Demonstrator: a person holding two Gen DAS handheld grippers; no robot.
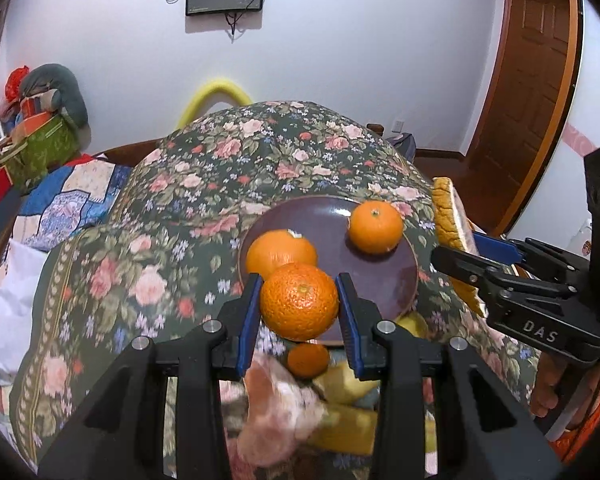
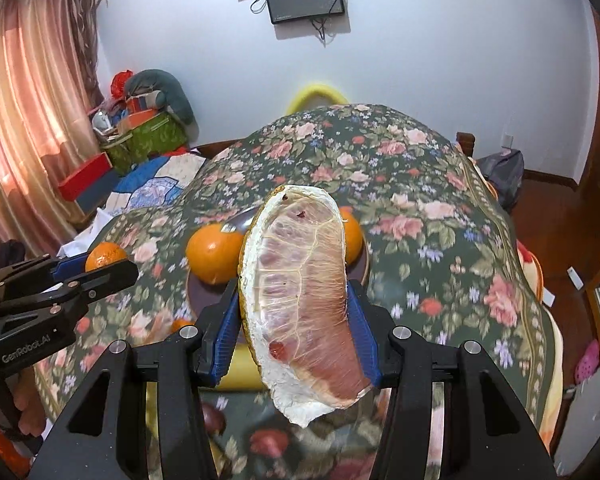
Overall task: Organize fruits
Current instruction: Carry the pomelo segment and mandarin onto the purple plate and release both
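My left gripper (image 1: 299, 306) is shut on an orange (image 1: 299, 300) and holds it over the near rim of a dark purple plate (image 1: 396, 276). Two more oranges lie on the plate, one at the left (image 1: 278, 252) and one at the far right (image 1: 375, 227). My right gripper (image 2: 294, 320) is shut on a large pomelo wedge (image 2: 300, 300) with pink flesh and white pith, raised over the plate. The wedge (image 1: 448, 216) also shows at the right of the left wrist view. The plate (image 2: 196, 292) is mostly hidden behind the wedge in the right wrist view.
The plate rests on a floral cloth (image 1: 228, 168). A small orange (image 1: 308, 360) and yellow fruit (image 1: 348, 384) lie below my left gripper. Piled boxes and fabric (image 1: 40, 128) stand at the far left. A wooden door (image 1: 532, 80) is at the right.
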